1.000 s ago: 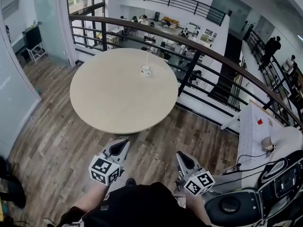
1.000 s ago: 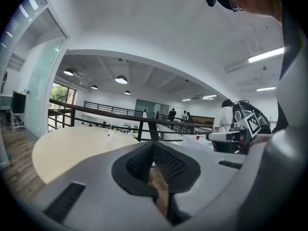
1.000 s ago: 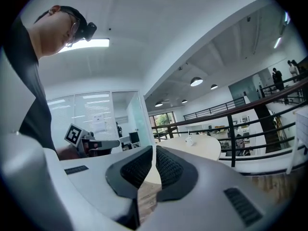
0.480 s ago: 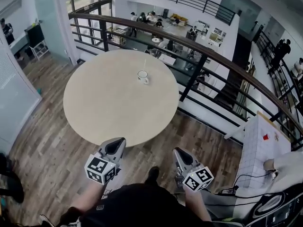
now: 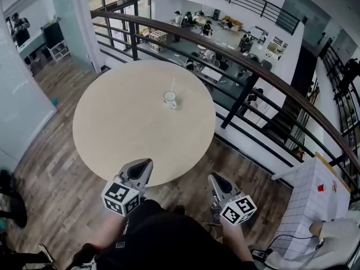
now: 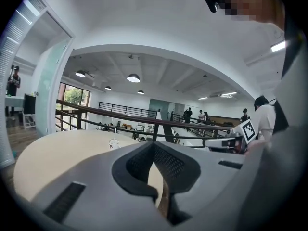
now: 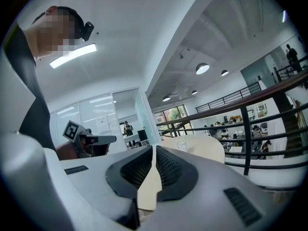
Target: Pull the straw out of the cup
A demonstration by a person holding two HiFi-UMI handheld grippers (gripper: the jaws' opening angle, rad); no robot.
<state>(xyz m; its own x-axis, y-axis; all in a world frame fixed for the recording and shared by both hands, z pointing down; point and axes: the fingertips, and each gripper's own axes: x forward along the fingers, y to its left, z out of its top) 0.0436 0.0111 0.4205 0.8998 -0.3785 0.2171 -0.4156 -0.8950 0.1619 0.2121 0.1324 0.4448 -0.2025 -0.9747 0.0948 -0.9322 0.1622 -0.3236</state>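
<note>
A clear cup (image 5: pixel 170 99) with a white straw (image 5: pixel 172 85) standing in it sits on the far half of a round beige table (image 5: pixel 124 128). The cup is small and distant in the left gripper view (image 6: pixel 114 142) and in the right gripper view (image 7: pixel 181 145). My left gripper (image 5: pixel 147 163) hangs over the table's near edge, jaws together and empty. My right gripper (image 5: pixel 213 177) is just off the table's near right edge, also shut with nothing in it. Both point toward the cup from well short of it. Each gripper's pads meet at the tips, left (image 6: pixel 154 143) and right (image 7: pixel 153 148).
A dark curved railing (image 5: pixel 247 66) runs behind and right of the table, with a lower floor and people beyond it. A white table (image 5: pixel 306 207) stands at the right. Wood floor (image 5: pixel 62 167) surrounds the table, and a glass wall (image 5: pixel 22 106) is at the left.
The person has walked toward the table. Both grippers have come forward from over the floor to the table's near edge, and the cup is closer.
</note>
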